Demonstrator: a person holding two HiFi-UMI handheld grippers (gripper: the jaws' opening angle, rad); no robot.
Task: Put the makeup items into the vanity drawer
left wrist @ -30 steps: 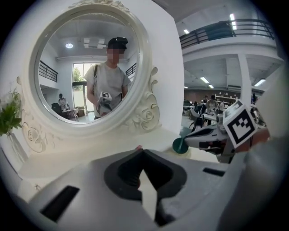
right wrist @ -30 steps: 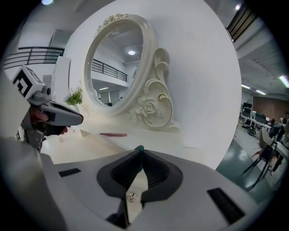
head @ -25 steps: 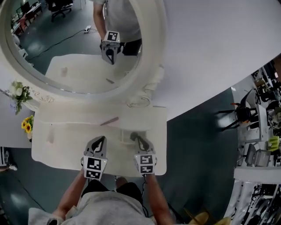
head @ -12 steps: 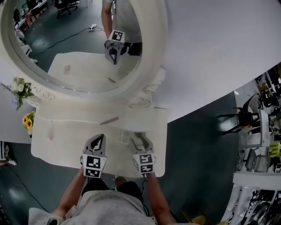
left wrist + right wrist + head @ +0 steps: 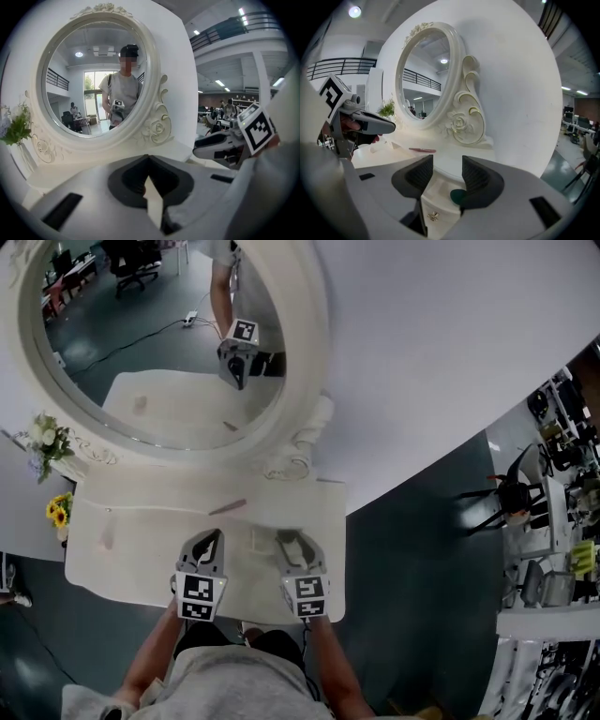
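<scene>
**Right gripper open over the drawer, left gripper closed**

Head view: both grippers are over the near edge of the vanity. The left gripper has its jaws together, and the right gripper has them spread. A pink stick lies on the top just ahead of the left gripper.

Left gripper view: the jaws meet with nothing between them, and the mirror stands ahead.

Right gripper view: the jaws have just been opening and hold nothing. A dark green item lies just under the right-hand jaw in the open drawer.
</scene>
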